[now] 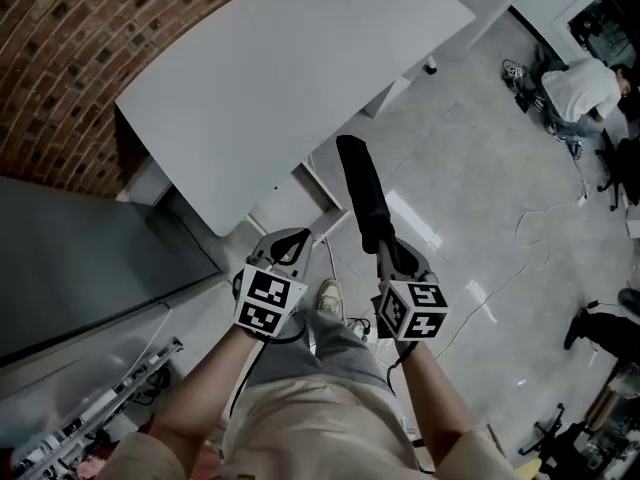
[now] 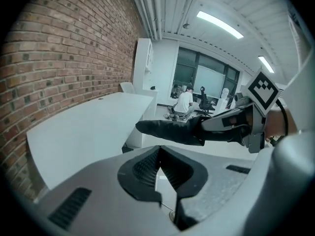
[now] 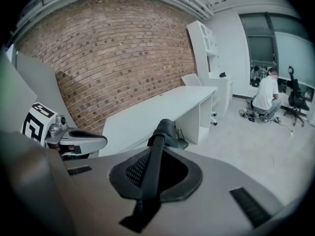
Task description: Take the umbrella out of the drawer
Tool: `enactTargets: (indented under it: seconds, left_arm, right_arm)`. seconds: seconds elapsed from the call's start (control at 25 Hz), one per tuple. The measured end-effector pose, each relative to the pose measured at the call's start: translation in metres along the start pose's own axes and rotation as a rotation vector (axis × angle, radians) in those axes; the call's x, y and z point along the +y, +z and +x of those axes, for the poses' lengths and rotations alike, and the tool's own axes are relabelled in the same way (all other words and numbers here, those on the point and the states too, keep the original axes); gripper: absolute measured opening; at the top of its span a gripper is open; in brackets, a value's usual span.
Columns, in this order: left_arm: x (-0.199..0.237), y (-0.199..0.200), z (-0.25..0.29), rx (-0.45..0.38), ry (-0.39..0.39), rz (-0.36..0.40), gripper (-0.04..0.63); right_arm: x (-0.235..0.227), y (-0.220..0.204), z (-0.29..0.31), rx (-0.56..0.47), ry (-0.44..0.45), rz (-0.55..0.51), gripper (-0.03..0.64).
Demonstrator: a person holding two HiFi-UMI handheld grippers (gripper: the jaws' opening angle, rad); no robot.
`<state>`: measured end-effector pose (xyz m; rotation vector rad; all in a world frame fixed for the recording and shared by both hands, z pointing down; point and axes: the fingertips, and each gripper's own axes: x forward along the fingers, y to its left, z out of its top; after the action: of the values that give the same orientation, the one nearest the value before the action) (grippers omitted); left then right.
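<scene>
Black folded umbrella (image 1: pixel 362 190) sits pinched at its near end in the right gripper (image 1: pixel 392 256), its length pointing straight ahead past the white desk (image 1: pixel 280 78). The left gripper (image 1: pixel 290 242) alongside is closed on nothing.

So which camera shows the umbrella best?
The head view: the whole black umbrella juts from the right gripper. The left gripper view shows it side-on; the right gripper view only end-on, between its jaws.
</scene>
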<state>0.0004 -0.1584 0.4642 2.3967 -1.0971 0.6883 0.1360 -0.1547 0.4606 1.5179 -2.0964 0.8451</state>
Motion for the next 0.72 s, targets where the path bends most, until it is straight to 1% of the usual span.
enactTargets:
  seconds: [0.12, 0.24, 0.44, 0.72]
  left_arm:
    - [-0.006, 0.027, -0.013, -0.031, 0.015, 0.000, 0.008]
    - [-0.010, 0.056, -0.028, -0.064, 0.041, 0.016, 0.008]
    - [-0.010, 0.091, -0.053, -0.125, 0.049, -0.014, 0.008]
    - [-0.003, 0.153, -0.106, -0.250, 0.093, 0.029, 0.008]
  right_arm:
    - [-0.002, 0.030, -0.028, -0.049, -0.001, -0.004, 0.020]
    - [-0.001, 0.061, -0.056, -0.102, 0.005, -0.012, 0.020]
    - [0.010, 0.109, -0.092, -0.202, 0.019, -0.041, 0.020]
    - [0.036, 0.177, -0.136, -0.352, 0.073, -0.074, 0.020]
